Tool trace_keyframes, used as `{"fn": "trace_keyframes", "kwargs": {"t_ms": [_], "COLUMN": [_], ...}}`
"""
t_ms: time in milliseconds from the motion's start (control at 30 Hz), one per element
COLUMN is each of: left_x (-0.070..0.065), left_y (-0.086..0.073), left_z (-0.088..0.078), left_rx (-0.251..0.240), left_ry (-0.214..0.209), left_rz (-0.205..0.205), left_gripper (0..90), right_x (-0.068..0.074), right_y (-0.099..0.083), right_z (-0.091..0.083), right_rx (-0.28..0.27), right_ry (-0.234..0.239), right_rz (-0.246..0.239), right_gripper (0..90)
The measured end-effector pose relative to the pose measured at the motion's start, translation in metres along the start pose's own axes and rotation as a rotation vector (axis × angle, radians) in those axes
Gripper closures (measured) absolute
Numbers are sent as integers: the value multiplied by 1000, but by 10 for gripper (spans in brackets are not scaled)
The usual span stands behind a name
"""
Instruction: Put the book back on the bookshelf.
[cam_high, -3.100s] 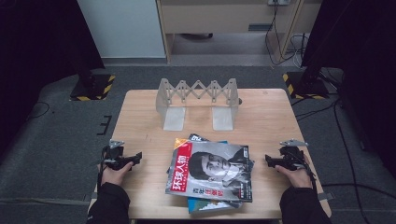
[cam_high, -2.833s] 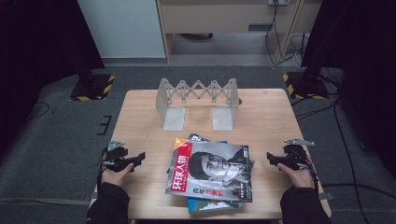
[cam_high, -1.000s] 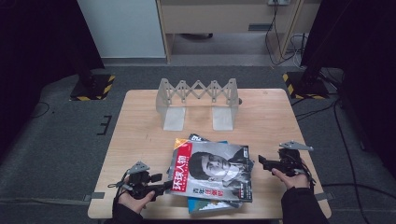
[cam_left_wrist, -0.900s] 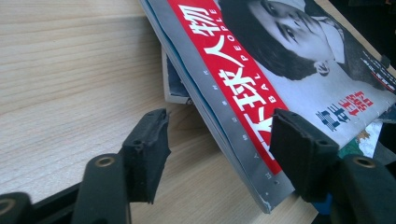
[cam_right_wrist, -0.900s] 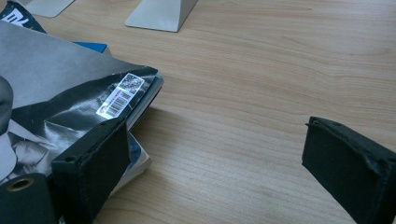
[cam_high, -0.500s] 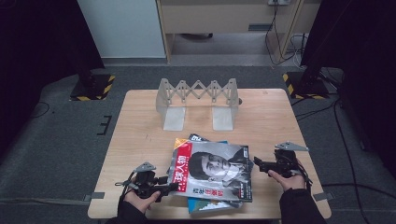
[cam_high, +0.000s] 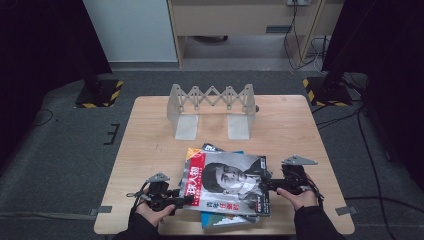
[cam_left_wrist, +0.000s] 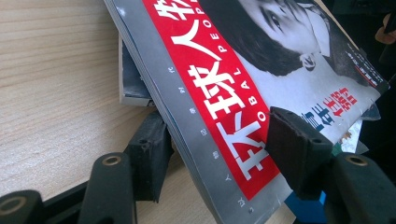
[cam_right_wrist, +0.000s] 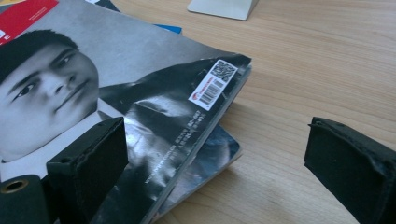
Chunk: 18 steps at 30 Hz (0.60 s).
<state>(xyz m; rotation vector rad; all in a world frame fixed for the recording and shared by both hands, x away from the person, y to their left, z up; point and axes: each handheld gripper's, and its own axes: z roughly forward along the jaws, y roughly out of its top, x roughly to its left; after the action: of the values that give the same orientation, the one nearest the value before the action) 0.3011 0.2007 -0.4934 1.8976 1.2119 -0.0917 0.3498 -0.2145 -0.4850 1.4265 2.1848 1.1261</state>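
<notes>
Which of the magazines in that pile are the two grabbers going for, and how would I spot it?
Start at the wooden table, then look at the pile near its front edge, in front of the grey folding rack. It is the top magazine, with the left gripper and right gripper at its sides. Unlike the blue-edged magazine underneath, it has a red spine band with white characters and a black-and-white portrait.

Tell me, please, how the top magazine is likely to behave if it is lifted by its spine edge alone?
The top magazine looks thin and glossy, so it would probably sag. Its shiny cover may slip between the pads of the left hand-held gripper. A crease near the barcode suggests that it bends easily.
</notes>
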Motion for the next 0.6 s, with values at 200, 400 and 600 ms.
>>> {"fn": "trace_keyframes", "kwargs": {"t_ms": [200, 400, 600], "left_x": [-3, -6, -11], "left_y": [0, -1, 1], "left_z": [-3, -8, -14], "left_rx": [2, -4, -46], "left_ry": [8, 6, -12], "left_rz": [1, 10, 38], "left_gripper": [438, 492, 534], "right_x": [7, 7, 8], "right_y": [-2, -4, -6], "right_z": [6, 9, 11], "right_rx": [25, 28, 19], "right_ry": [7, 13, 11], "right_rz": [-16, -11, 0], "right_gripper": [62, 60, 64]}}
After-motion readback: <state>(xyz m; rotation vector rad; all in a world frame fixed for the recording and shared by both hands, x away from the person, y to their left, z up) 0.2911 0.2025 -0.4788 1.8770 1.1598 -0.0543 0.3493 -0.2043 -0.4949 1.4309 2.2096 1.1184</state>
